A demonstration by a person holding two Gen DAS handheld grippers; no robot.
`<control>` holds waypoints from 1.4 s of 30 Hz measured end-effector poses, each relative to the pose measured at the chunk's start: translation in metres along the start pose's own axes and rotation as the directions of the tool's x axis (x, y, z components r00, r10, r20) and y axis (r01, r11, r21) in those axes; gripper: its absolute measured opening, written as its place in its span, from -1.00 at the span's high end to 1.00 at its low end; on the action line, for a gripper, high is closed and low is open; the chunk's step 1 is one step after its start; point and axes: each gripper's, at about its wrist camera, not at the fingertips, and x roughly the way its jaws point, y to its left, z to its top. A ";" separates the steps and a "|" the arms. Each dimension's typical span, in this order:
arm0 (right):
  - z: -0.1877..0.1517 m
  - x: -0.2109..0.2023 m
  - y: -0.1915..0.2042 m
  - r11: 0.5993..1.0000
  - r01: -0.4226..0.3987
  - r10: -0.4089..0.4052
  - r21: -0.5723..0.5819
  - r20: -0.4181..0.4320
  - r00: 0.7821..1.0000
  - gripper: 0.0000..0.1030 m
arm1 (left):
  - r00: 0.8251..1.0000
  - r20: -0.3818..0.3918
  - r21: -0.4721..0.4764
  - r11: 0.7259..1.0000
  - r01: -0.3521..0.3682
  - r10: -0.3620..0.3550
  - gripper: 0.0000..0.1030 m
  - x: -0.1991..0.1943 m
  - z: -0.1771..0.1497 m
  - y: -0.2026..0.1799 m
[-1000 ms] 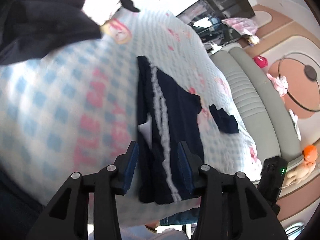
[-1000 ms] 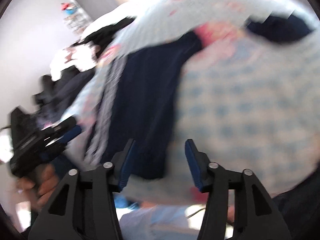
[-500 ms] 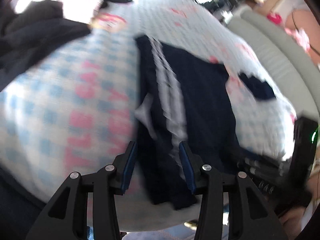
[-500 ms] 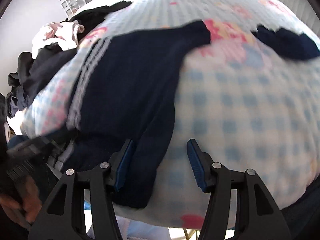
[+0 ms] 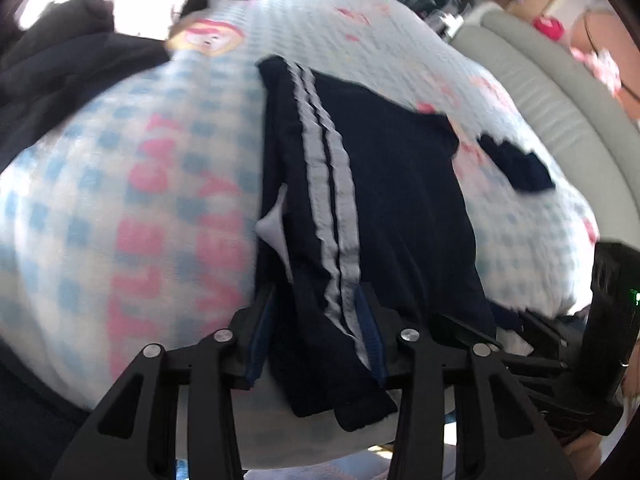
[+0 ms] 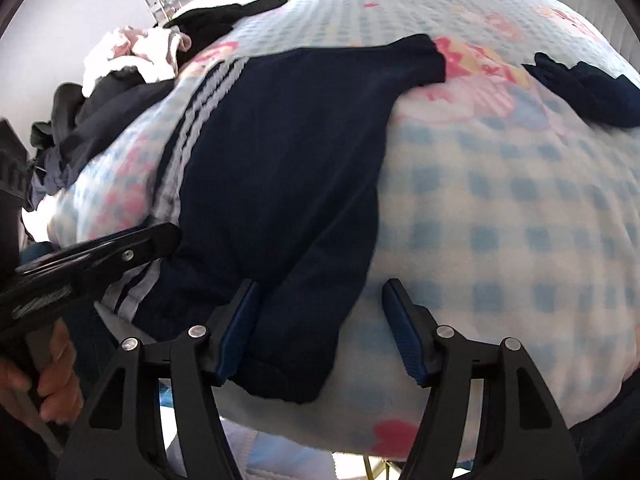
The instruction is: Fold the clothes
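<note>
A navy garment (image 5: pixel 400 184) (image 6: pixel 280 152) with white side stripes (image 5: pixel 332 184) lies flat on a blue-and-white checked blanket (image 5: pixel 120 200) (image 6: pixel 500 220). My left gripper (image 5: pixel 316 336) straddles the striped near edge. Its jaws are closing, the fabric lies between them, and the pads do not clearly press it. My right gripper (image 6: pixel 324 328) stands over the garment's near right corner with its jaws opening. Its left pad is above the navy cloth and its right pad is above the bare blanket. In the right wrist view the left gripper (image 6: pixel 100 252) shows at the left.
A small navy piece (image 5: pixel 516 164) (image 6: pixel 588 88) lies apart on the blanket to the right. A heap of dark and pale clothes (image 5: pixel 60 72) (image 6: pixel 100 120) sits at the far left. A grey padded edge (image 5: pixel 560 92) borders the right. A hand (image 6: pixel 52 368) holds the left gripper.
Both grippers have sunk closer to the garment's near edge. The right jaws have widened. The left view has rolled, and the garment now fills more of both views.
</note>
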 end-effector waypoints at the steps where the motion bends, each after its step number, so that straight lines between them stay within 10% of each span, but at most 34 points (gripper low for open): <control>1: 0.001 -0.004 -0.004 1.000 -0.002 0.002 0.021 0.012 1.000 -0.26 | 1.000 0.025 -0.007 1.000 -0.002 0.002 0.18 -0.005 0.000 0.002; 6: 0.004 -0.021 -0.020 0.992 -0.006 -0.005 0.124 0.093 0.996 -0.26 | 0.996 0.064 0.013 0.998 0.055 -0.056 0.10 -0.015 0.001 -0.002; 13: -0.003 -0.009 -0.008 0.997 0.036 -0.040 0.068 0.054 0.998 -0.27 | 0.999 0.004 0.082 0.996 -0.038 0.038 0.08 0.003 -0.004 -0.019; 17: 0.001 -0.029 -0.023 0.972 -0.072 0.040 0.222 0.145 0.989 -0.26 | 0.999 0.043 0.045 0.999 0.015 -0.017 0.08 -0.008 -0.002 -0.015; 26: -0.009 -0.006 0.000 0.998 0.033 -0.035 0.053 0.035 0.999 -0.30 | 0.999 0.016 0.048 0.998 -0.037 0.036 0.03 0.001 -0.001 -0.017; 35: -0.004 -0.030 -0.019 0.983 -0.029 0.015 0.180 0.080 0.997 -0.30 | 0.992 0.064 -0.002 0.994 0.106 -0.105 0.00 -0.014 0.002 -0.010; 42: -0.003 -0.015 -0.004 0.986 0.016 -0.019 0.165 0.018 1.000 -0.29 | 0.983 0.122 -0.002 0.990 -0.140 0.140 -0.01 -0.015 0.002 -0.016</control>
